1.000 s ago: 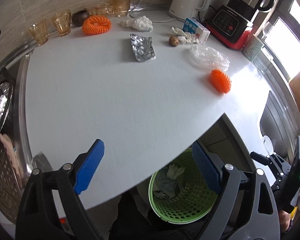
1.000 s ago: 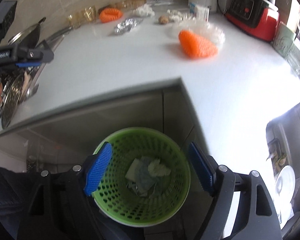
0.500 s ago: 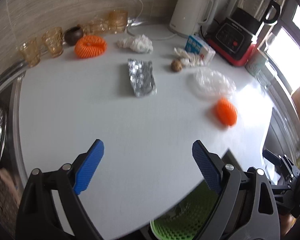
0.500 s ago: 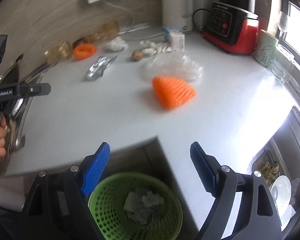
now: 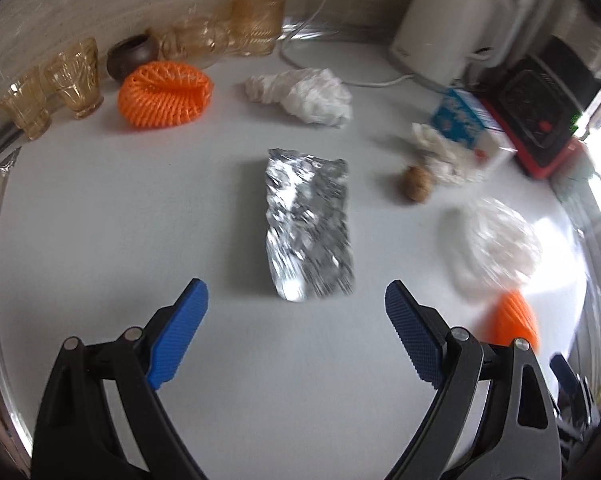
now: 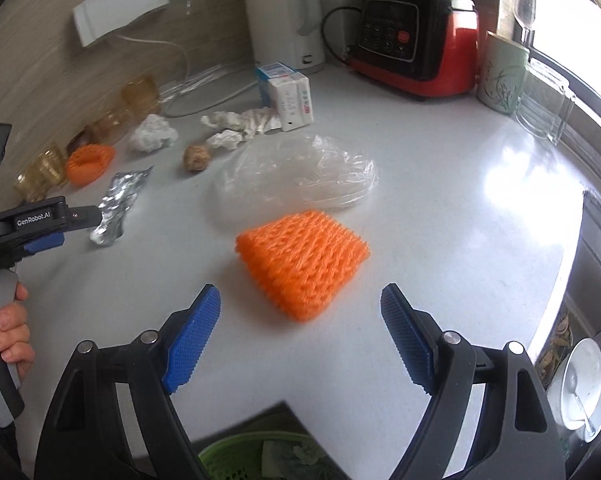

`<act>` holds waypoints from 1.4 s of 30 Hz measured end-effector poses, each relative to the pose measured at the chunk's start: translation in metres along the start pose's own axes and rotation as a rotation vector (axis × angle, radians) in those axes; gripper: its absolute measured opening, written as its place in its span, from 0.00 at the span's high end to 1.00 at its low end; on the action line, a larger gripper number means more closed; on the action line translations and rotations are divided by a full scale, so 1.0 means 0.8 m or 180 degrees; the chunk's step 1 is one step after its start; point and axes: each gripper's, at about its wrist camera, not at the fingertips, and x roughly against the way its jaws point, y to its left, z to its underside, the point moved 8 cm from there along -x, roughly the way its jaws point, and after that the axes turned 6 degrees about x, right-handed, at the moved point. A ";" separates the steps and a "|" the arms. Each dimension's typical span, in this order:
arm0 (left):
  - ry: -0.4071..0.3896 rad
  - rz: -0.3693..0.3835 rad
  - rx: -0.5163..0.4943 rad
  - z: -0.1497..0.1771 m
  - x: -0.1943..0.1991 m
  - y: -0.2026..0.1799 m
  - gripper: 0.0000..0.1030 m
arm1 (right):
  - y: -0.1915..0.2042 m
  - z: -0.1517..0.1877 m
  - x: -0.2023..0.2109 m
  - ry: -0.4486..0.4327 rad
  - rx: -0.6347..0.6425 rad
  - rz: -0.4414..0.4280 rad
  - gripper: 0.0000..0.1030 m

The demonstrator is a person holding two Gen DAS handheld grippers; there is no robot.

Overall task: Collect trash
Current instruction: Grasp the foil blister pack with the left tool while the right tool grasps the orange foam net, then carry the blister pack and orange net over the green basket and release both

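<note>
Left gripper (image 5: 296, 308): jaws spread wide, holding nothing, above the counter (image 5: 100, 208).
Foil sheet (image 5: 306, 220): lay flat just beyond the left fingertips, centred between them.
Right gripper (image 6: 300, 316): jaws also wide apart, empty.
Orange foam net (image 6: 304, 260): just ahead between the 2 fingers.
Plastic bag (image 6: 296, 176): behind the net.
Green basket (image 6: 236, 460): below the counter edge.

On the table (image 5: 100, 220) ahead of my left claw (image 5: 296, 312) lies a foil sheet (image 5: 306, 224), a net ring (image 5: 164, 94) behind it to the left. A foam net (image 6: 302, 258) lies before my right claw (image 6: 300, 320), a plastic bag (image 6: 296, 178) just behind it.
</note>
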 end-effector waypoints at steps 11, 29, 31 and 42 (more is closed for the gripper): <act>0.0170 -0.0131 0.0058 -0.028 -0.059 -0.008 0.16 | -0.003 -0.014 -0.049 0.0103 -0.0118 0.0122 0.20; 0.0096 -0.0274 -0.0099 -0.045 -0.071 -0.020 0.46 | 0.004 -0.017 -0.060 0.0151 0.0072 0.0081 0.56; 0.0098 -0.0240 -0.0116 -0.045 -0.069 -0.021 0.48 | 0.005 -0.017 -0.060 0.0152 0.0073 0.0046 0.61; -0.0013 -0.0110 -0.0175 -0.037 -0.032 -0.017 0.49 | 0.008 -0.015 -0.042 0.0084 0.0067 -0.0047 0.67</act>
